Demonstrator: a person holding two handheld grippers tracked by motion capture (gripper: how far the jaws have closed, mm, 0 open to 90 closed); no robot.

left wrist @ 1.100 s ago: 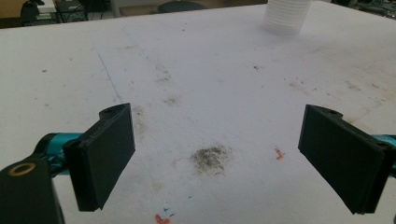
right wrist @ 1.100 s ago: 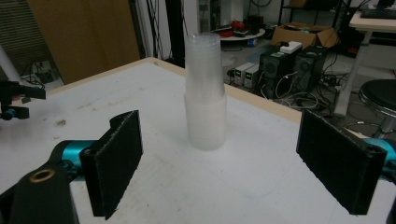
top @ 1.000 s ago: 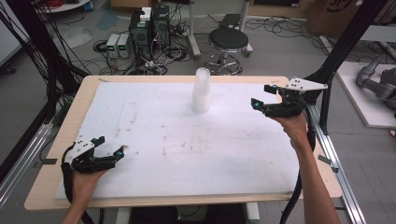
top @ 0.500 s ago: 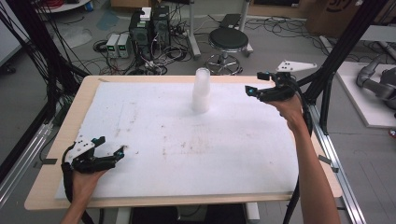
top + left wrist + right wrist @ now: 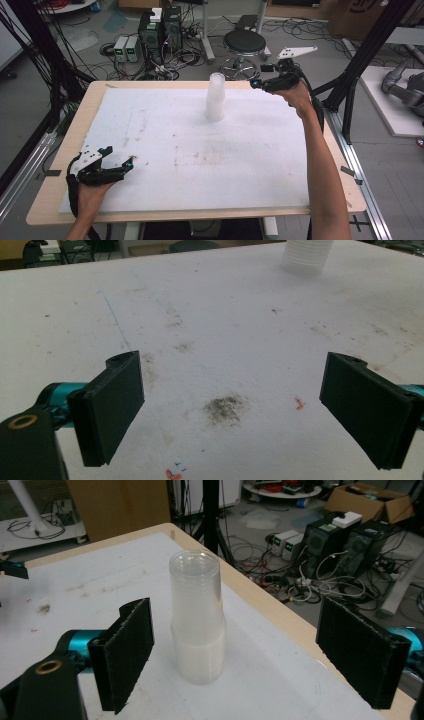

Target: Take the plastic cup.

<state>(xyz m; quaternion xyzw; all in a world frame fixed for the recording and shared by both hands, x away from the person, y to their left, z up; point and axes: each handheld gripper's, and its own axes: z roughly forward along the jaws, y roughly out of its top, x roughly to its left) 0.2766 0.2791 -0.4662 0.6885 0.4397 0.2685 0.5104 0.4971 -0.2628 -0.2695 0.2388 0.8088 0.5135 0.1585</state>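
A stack of clear plastic cups (image 5: 216, 97) stands upright on the white table cover (image 5: 200, 165), near the far edge. My right gripper (image 5: 259, 76) hovers open just right of the stack, jaws pointing toward it. In the right gripper view the cup stack (image 5: 197, 620) stands ahead of the wide-apart jaws of the right gripper (image 5: 240, 655), closer to the left jaw, with nothing between the pads. My left gripper (image 5: 120, 155) rests open at the near left corner of the table. Its own view looks across the stained cover from the left gripper (image 5: 240, 410) to the cup stack (image 5: 306, 255) far off.
A round stool (image 5: 244, 45) and computer towers (image 5: 160, 25) with cables stand on the floor behind the table. Black frame posts (image 5: 360, 65) rise at the right. The wooden table edge (image 5: 260, 600) runs close behind the cups.
My right gripper has moved left and farther back, from the table's right edge to beside the cup stack. The left gripper has stayed put.
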